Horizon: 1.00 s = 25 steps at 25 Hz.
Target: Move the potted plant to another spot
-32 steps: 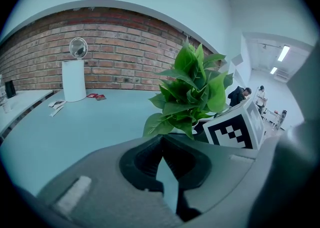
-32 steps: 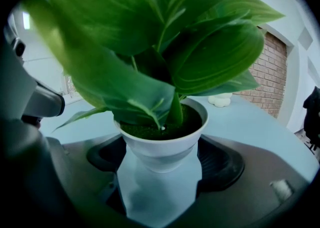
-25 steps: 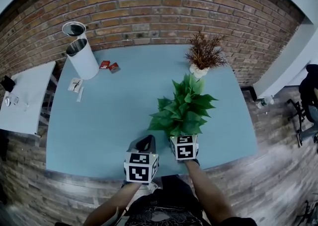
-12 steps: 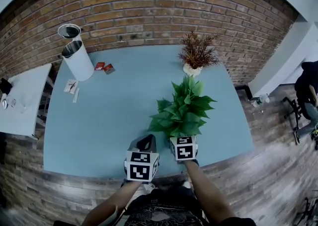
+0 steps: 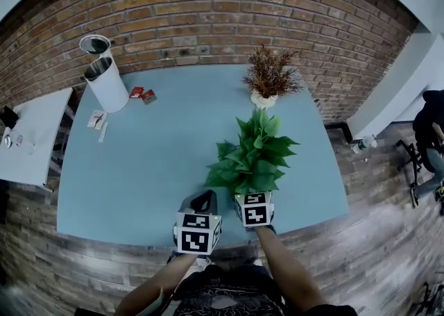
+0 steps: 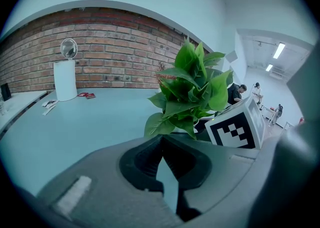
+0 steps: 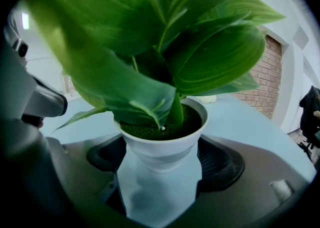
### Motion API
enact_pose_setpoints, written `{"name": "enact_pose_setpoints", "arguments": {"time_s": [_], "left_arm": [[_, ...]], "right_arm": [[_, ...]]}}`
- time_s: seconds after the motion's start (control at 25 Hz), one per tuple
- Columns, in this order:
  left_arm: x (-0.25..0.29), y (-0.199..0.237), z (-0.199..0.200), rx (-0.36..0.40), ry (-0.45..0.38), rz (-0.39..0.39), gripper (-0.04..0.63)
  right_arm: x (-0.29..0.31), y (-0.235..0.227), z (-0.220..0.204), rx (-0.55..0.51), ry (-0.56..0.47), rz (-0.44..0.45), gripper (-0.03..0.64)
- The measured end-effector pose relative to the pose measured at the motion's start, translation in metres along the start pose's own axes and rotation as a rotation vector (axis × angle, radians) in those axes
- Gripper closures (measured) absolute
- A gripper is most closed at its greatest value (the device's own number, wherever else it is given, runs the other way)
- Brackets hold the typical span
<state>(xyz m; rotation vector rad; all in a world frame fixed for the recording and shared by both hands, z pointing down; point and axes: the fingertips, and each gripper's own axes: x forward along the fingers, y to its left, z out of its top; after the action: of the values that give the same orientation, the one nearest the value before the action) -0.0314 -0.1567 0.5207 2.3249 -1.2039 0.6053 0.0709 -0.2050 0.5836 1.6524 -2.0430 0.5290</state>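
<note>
My right tool (image 7: 162,153) is clamped on the white pot (image 7: 161,144) of the potted plant (image 5: 253,153), one jaw on each side below the rim. The plant sits close to the desk's (image 5: 152,155) near edge, right of its middle. My left tool (image 6: 160,140) is just beside it, jaws pressed together with nothing between them. A dried plant (image 5: 269,75) stands by the far edge.

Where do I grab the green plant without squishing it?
Grab the white pot, not the leaves. Come in low from the table's near edge, one jaw each side, below the top. Leaves spread wide above; the pot's wall is bare. The right hand-held gripper holds it so.
</note>
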Motion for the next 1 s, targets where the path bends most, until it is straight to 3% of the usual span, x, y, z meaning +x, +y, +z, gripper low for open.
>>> {"name": "enact_pose_setpoints", "arguments": {"time_s": [1.0], "left_arm": [[0.005,-0.047,0.001,-0.007,-0.013,0.059,0.595]], "right_arm": [[-0.025,-0.040,-0.015,-0.050,-0.018,0.027,0.172]]}}
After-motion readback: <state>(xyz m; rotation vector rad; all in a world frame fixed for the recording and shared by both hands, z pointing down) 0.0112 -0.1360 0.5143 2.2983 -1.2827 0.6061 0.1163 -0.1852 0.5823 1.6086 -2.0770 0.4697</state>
